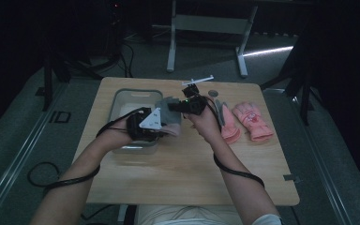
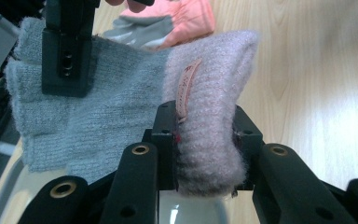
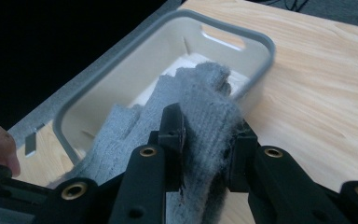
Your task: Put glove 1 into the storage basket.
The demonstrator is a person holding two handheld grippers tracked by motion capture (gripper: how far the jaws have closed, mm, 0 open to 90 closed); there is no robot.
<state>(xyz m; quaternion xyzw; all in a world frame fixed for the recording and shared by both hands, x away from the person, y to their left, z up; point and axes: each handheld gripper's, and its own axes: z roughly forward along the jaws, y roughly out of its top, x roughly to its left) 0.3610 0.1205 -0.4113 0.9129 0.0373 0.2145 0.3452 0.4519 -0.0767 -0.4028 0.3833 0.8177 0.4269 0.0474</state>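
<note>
Holding a knitted glove stretched between my two grippers, I read this as the carrying step: the glove hangs in the air above the near rim of the grey bin (image 1: 122, 96), clear of the tabletop (image 1: 183, 173). My left gripper (image 2: 205, 140) is clamped on the pale pink cuff (image 2: 214, 93), its jaws pressing the wool from both sides, with the fabric label just ahead of the left jaw. My right gripper (image 3: 207, 140) is clamped on the grey finger end (image 3: 205, 93), a bunch of knit squeezed between its jaws; beyond it lies the open bin, with more grey knit draped toward it. A pair of pink gloves (image 1: 246, 121) lies on the tabletop to the outer side of my right gripper. Next, I judge, both hands must travel together, keeping the knit taut, before either gripper lets go
</note>
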